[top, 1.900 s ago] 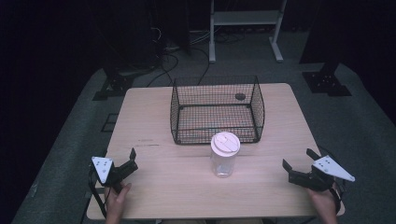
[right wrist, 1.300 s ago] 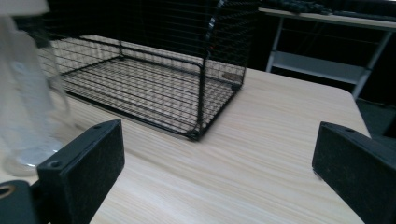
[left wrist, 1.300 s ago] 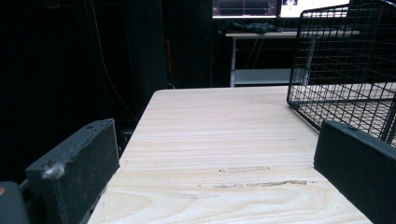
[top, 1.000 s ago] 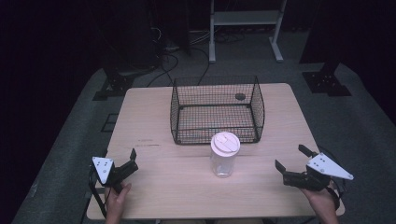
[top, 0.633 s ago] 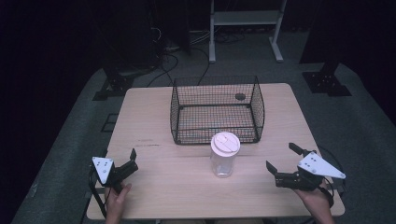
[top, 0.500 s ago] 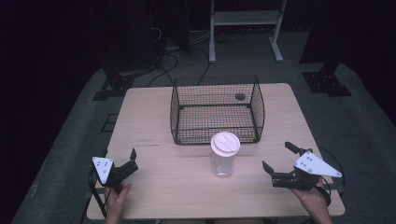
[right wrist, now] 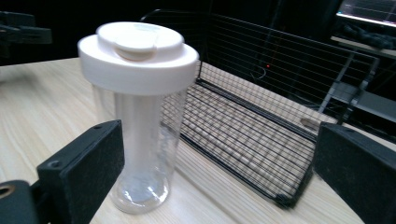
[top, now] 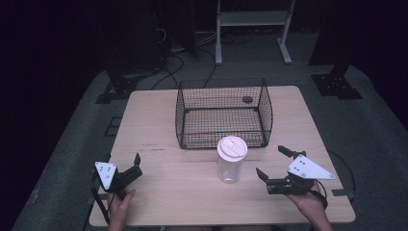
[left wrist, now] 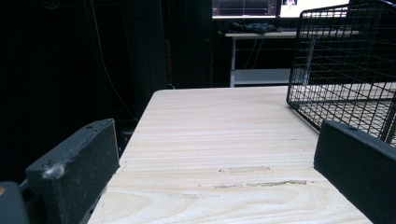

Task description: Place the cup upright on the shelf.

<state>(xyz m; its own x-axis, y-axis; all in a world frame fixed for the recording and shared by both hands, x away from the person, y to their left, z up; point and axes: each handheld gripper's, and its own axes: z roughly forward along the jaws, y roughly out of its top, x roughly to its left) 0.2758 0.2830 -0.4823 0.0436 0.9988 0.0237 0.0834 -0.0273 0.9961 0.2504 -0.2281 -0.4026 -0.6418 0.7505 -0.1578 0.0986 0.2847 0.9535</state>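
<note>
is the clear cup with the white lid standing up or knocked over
Upright. The clear cup stands on its base on the table, its white lid level on top, just in front of the wire basket.

left gripper [top: 136, 165] agape, right gripper [top: 274, 162] agape

The tumbler [top: 231, 160] stands on the table [top: 154, 115], before the basket [top: 222, 113].

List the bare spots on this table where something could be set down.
Bare wood lies left of the wire basket to the table edge, and between the left gripper and the jar. It is tighter between jar and right gripper.
</note>
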